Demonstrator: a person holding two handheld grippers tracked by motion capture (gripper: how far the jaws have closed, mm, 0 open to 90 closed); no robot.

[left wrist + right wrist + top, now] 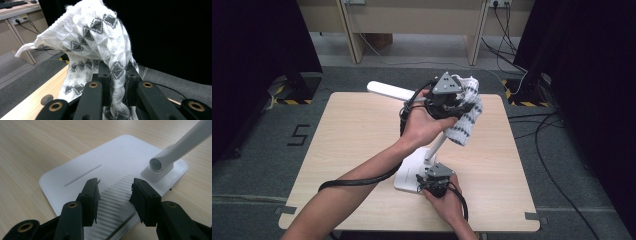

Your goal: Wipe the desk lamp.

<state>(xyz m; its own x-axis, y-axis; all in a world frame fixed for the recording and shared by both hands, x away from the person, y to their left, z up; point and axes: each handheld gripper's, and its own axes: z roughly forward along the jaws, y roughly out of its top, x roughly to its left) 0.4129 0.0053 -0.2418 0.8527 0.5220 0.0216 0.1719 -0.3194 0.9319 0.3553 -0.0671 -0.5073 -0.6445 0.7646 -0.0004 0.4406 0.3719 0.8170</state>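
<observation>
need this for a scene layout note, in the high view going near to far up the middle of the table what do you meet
right gripper → white lamp base → lamp stem → patterned white cloth hanging from the left gripper → white lamp head

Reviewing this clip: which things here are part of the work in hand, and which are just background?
In use:
- patterned white cloth, clamped in the left gripper
- white desk lamp, its base under the open right gripper
- wooden table

Background:
- floor cables
- wooden bench legs
</observation>
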